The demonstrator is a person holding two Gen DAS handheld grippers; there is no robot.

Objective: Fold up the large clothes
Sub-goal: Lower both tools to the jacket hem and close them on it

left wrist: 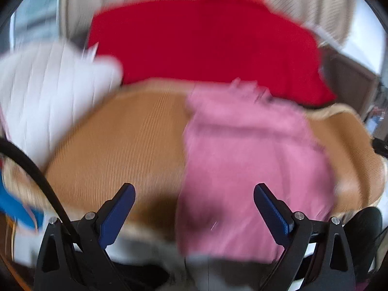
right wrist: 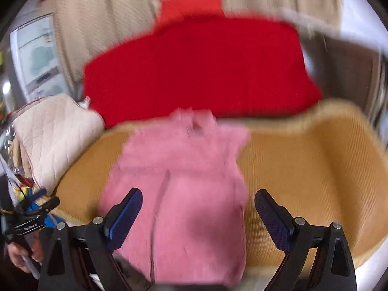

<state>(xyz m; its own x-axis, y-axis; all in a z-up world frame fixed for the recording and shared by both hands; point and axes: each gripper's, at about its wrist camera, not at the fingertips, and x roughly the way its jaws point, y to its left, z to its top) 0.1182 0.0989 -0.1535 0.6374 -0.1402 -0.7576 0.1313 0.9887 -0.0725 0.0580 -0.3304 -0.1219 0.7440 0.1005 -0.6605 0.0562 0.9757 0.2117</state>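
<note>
A pink garment lies in a long folded strip on a tan woven mat; both views are blurred by motion. My left gripper hovers open above the mat, the pink cloth's left edge between its blue fingers but untouched. In the right wrist view the same pink garment runs up the middle of the tan mat. My right gripper is open over the near end of it, holding nothing. A red garment lies spread behind the mat.
A quilted white cushion rests at the mat's left edge, also the cushion in the right view. Beige striped fabric rises behind the red garment. The other gripper and a hand show at lower left. A black cable crosses left.
</note>
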